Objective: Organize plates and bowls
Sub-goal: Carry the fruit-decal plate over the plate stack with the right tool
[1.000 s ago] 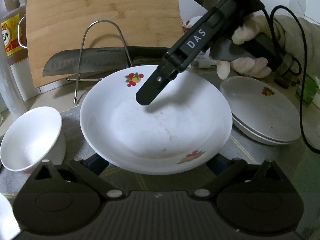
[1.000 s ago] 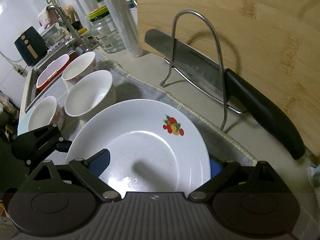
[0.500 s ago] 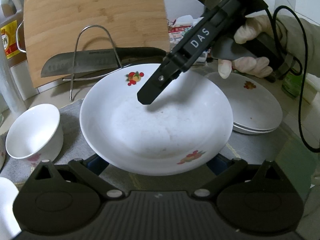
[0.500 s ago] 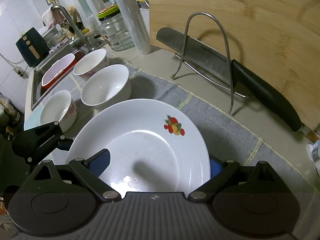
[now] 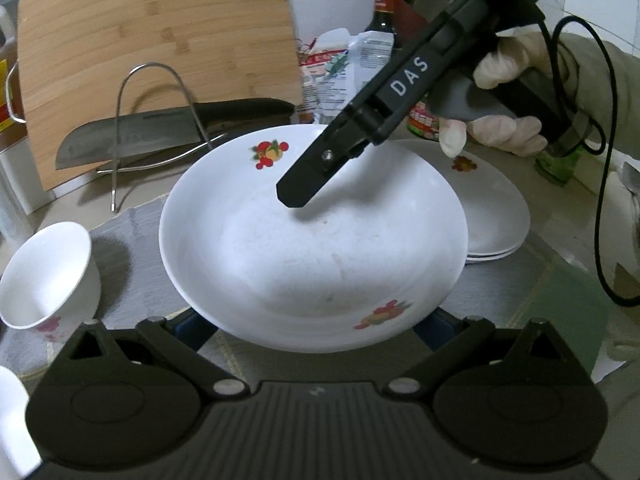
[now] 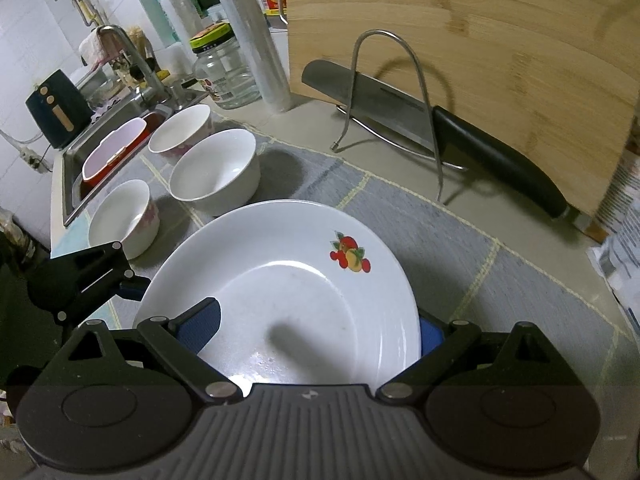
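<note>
A white deep plate with fruit decals hangs above the grey mat, carried between both grippers. My left gripper holds its near edge, with the blue pads against the outer wall on either side. My right gripper straddles the rim with its jaws wide. One of its fingers reaches into the plate's hollow; the other sits outside the rim, mostly hidden. Two matching plates lie stacked to the right. Three white bowls stand on the mat near the sink.
A knife rests in a wire rack against a leaning bamboo board. A sink with a red tub is at far left. Bottles, a jar and packets crowd the back. A gloved hand and a cable are at right.
Both grippers have carried the plate sideways and a little upward, away from the bowls and nearer the stacked plates. The plate keeps its place between them.
</note>
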`<state>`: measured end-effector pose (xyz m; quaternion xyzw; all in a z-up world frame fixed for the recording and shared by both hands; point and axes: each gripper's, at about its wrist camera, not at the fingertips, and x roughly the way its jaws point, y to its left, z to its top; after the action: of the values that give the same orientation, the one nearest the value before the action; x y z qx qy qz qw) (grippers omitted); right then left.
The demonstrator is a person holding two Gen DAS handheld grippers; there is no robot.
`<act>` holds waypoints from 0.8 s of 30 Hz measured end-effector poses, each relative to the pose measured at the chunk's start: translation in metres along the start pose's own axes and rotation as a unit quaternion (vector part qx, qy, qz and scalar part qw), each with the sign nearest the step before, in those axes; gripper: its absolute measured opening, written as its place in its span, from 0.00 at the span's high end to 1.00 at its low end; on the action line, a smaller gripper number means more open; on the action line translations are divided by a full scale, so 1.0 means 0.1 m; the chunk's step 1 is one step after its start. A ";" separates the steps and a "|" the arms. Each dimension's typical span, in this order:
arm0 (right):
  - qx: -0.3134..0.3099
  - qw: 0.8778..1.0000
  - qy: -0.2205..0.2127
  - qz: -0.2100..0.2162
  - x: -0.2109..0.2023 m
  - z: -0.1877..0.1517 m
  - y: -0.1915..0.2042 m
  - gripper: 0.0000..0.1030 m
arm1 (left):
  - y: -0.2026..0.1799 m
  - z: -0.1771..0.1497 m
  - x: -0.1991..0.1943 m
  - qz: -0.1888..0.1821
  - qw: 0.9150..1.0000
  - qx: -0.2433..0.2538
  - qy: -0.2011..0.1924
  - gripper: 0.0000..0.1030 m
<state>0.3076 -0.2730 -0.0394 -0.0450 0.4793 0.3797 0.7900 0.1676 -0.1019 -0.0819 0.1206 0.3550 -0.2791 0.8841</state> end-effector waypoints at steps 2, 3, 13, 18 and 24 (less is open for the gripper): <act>0.005 1.000 -0.003 -0.003 -0.06 -0.05 -0.02 0.04 | -0.04 0.03 0.00 -0.004 1.000 0.006 0.001 0.02; 0.007 1.000 -0.005 -0.005 -0.08 -0.07 -0.03 0.04 | -0.06 0.04 0.01 -0.006 1.000 0.010 0.001 0.02; 0.048 0.997 -0.028 -0.045 -0.46 -0.38 -0.24 0.04 | -0.35 0.23 0.12 -0.047 0.998 0.048 -0.004 0.02; 0.074 0.994 -0.035 -0.066 -0.62 -0.57 -0.37 0.04 | -0.51 0.30 0.23 -0.075 0.995 0.063 -0.003 0.02; 0.097 0.991 -0.034 -0.087 -0.73 -0.77 -0.50 0.04 | -0.61 0.35 0.36 -0.099 0.992 0.080 0.001 0.02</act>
<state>0.2655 -0.3827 -0.0375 0.0033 0.4807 0.2624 0.8367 0.1731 -0.1803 -0.0828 0.1553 0.3425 -0.3929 0.8392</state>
